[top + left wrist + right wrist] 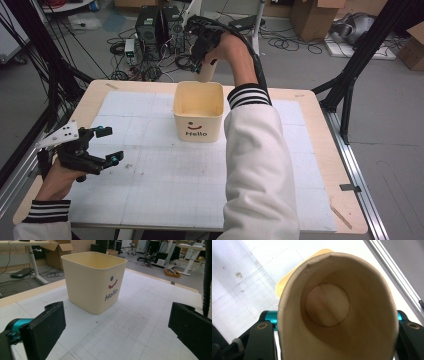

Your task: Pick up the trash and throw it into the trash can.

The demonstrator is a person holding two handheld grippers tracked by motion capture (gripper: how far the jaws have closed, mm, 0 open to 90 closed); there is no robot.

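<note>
My right gripper (202,67) is held in the air just past the far rim of a cream square tub (198,111) printed with "Hello" and a smile. It is shut on a tan paper cup (206,73), squeezing the cup's mouth into an oval. In the right gripper view I look straight into the empty cup (329,307) between the two jaws, and part of the tub's rim (280,287) shows behind it. My left gripper (109,145) rests near the table's left edge, open, with nothing between its jaws. The tub (93,282) stands in front of it.
The tub stands on a white gridded mat (165,185) that covers a wooden table (327,165). Computer towers (160,25) and tangled cables lie on the floor beyond the far edge. Black stand legs (350,75) rise at the right, and more cables hang at the left.
</note>
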